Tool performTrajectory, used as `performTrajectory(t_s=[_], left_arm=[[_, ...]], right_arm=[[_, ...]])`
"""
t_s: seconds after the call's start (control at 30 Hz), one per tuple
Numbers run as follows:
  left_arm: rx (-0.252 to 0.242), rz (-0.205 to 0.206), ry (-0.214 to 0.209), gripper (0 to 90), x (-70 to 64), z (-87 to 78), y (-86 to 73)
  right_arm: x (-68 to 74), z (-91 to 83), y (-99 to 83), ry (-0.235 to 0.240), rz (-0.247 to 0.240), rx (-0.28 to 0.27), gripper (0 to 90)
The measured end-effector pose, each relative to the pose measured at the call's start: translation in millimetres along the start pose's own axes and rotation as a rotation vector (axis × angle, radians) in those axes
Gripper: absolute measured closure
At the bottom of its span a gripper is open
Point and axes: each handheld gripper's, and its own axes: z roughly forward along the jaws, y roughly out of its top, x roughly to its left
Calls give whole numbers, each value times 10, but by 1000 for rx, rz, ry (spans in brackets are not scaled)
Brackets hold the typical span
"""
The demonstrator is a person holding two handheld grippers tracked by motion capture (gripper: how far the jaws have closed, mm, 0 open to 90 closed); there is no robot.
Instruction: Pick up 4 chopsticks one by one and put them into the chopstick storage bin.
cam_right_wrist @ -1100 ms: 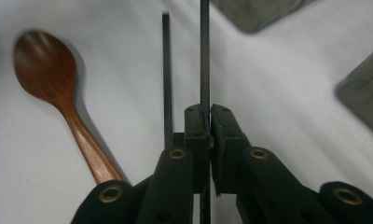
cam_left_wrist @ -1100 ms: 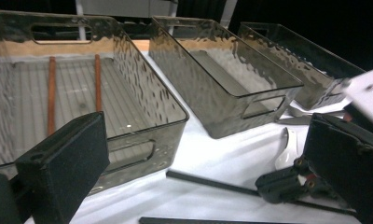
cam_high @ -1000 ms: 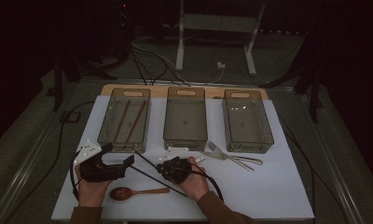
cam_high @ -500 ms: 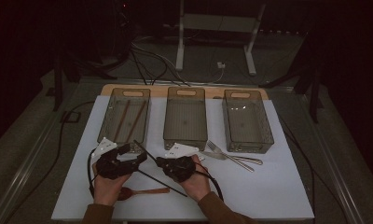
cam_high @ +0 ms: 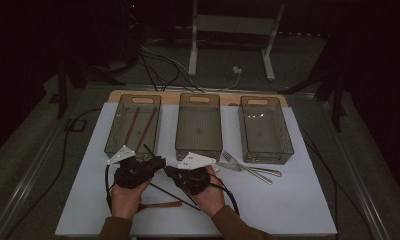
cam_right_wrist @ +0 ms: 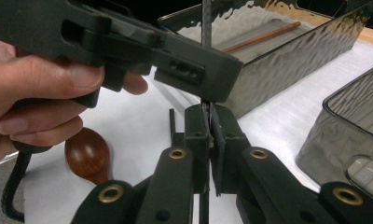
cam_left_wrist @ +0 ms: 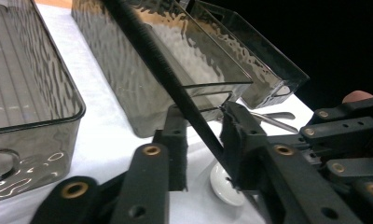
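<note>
The room is dark, and a white table [cam_high: 298, 200] stands in the middle with three see-through bins in a row.

From the high view, a person holds the left gripper [cam_high: 155, 162] and the right gripper [cam_high: 169, 173] close together in front of the left bin [cam_high: 117, 136]. A long black stick [cam_high: 174, 196] runs slanting through both of them. Brown sticks [cam_high: 138, 125] lie in that bin. A wooden spoon [cam_high: 160, 205] lies under the hands, and a fork [cam_high: 248, 170] lies off to the right.

In the left gripper view, the left gripper [cam_left_wrist: 203, 121] has its jaws spread. The stick [cam_left_wrist: 175, 88] passes between them and leans on one jaw only.

In the right gripper view, the right gripper [cam_right_wrist: 208, 109] is pressed together on the stick [cam_right_wrist: 206, 18], pinching it tight. The spoon [cam_right_wrist: 86, 156] sits just beside it.

The stick is thin and long, and only one gripper pinches it. I think it could twist or slide in that grip. If the right gripper lets go before the left one squeezes, the stick may drop on the table. It could also bump the bin wall and tip out.
</note>
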Motion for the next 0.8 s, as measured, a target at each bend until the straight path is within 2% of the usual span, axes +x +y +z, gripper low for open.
performTrajectory(t_s=[0.1,0.23,0.27,0.4,0.5,0.53,0.67,0.8], left_arm=[[3,-15,-7,785,-11,18,9],[-4,-54,-44,807,11,20,8],[-6,-60,-53,812,11,19,9],[-25,-95,-92,833,6,14,24],[-47,-128,-131,854,8,3,46],[-54,-137,-142,860,4,-3,57],[-67,-134,-143,866,-22,-40,122],[-79,-123,-133,867,-38,-92,203]], right_arm=[[-13,9,-16,0,8,0,870],[-39,-6,-16,11,20,-2,857],[-44,-6,-14,15,21,1,825],[-76,-17,-29,26,33,10,544],[-114,-58,-40,31,44,11,426],[-129,-73,-42,35,49,14,398],[-173,-157,-48,23,45,13,347],[-231,-230,-62,5,48,15,298]])
